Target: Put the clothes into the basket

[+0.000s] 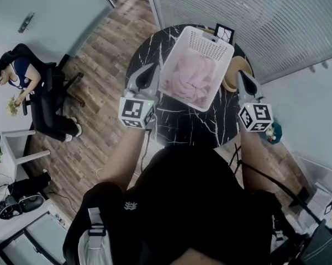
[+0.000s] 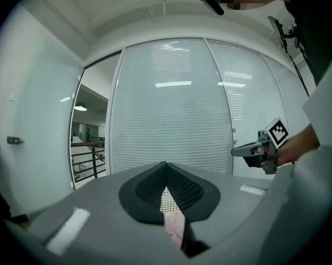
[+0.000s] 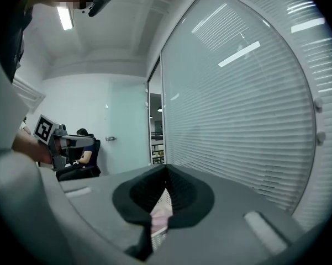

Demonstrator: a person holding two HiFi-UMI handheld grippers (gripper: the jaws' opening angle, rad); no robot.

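A white perforated basket point(image 1: 174, 54) stands tilted over the round black marble table point(image 1: 182, 123), with pink clothes point(image 1: 193, 79) bundled inside it. My left gripper point(image 1: 153, 77) is shut on the basket's left rim. My right gripper point(image 1: 242, 77) is on the right rim. In the left gripper view the jaws point(image 2: 167, 167) are closed, with a sliver of white basket wall point(image 2: 166, 200) and pink cloth point(image 2: 175, 225) between them. The right gripper view shows the same: closed jaws point(image 3: 166, 170) on the white mesh point(image 3: 164, 199), pink cloth point(image 3: 159, 217) below. Each gripper sees the other point(image 2: 248, 149) point(image 3: 80, 141).
A person point(image 1: 22, 76) sits on an office chair at the left, near a white desk point(image 1: 16, 142). A glass wall with blinds point(image 1: 254, 15) runs behind the table. A tan dish point(image 1: 232, 80) lies by the right gripper, and a marker card point(image 1: 225, 33) stands behind the basket.
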